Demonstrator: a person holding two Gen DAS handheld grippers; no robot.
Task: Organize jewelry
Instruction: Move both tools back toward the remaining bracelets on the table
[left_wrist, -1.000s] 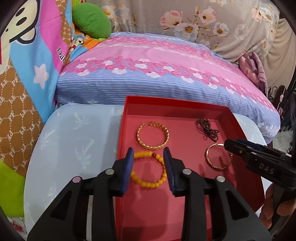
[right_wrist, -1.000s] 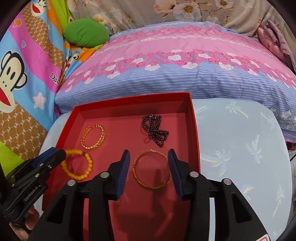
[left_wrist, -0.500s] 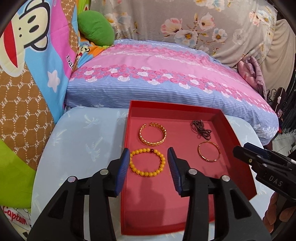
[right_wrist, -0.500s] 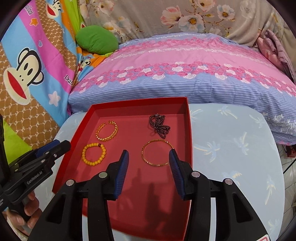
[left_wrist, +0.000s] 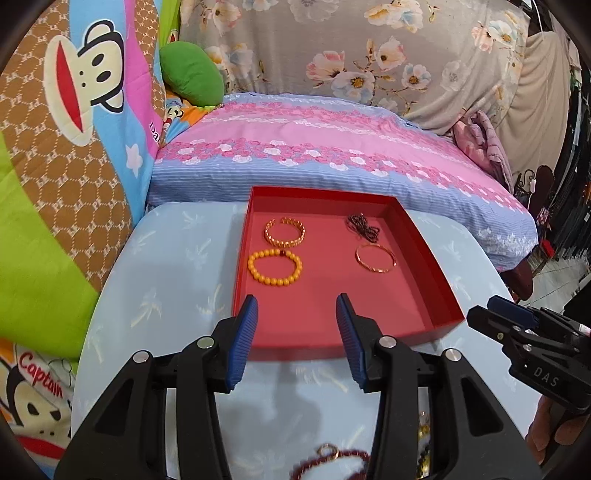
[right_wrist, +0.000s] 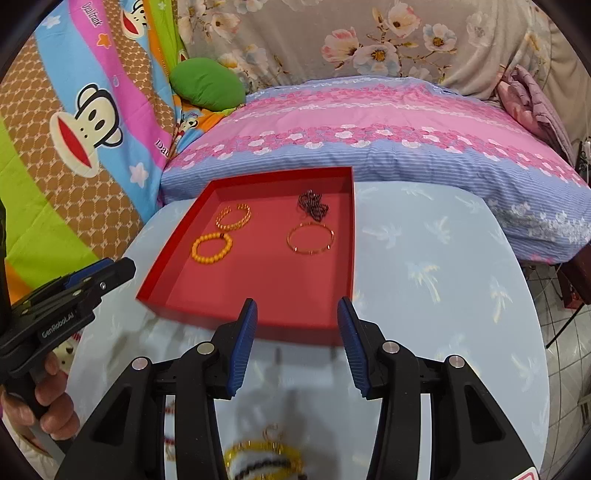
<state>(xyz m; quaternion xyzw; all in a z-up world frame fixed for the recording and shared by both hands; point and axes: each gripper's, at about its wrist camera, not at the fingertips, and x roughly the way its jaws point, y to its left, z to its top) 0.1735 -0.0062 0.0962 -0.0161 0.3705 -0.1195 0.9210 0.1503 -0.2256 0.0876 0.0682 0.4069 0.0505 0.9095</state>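
Note:
A red tray (left_wrist: 424, 243) (right_wrist: 173, 258) on a light blue table holds a gold cuff bracelet (left_wrist: 284, 232) (right_wrist: 233, 217), an orange bead bracelet (left_wrist: 274, 266) (right_wrist: 211, 247), a dark bead strand (left_wrist: 362, 226) (right_wrist: 313, 205) and a thin gold bangle (left_wrist: 376, 257) (right_wrist: 310, 239). My left gripper (left_wrist: 297, 314) is open and empty, above the tray's near edge. My right gripper (right_wrist: 297, 315) is open and empty, also at the near edge. More jewelry lies on the table close below: a dark red bead piece (left_wrist: 328, 461) and a yellow piece (right_wrist: 262, 458).
A pink and blue pillow (left_wrist: 332, 155) lies behind the tray. A monkey-print blanket (left_wrist: 66, 110) rises at the left. The right gripper shows at the right of the left wrist view (left_wrist: 532, 347); the left gripper shows at the left of the right wrist view (right_wrist: 62, 306).
Both grippers have pulled back and up from the tray, leaving the orange bead bracelet and thin bangle lying in it. Loose jewelry on the near table has come into view.

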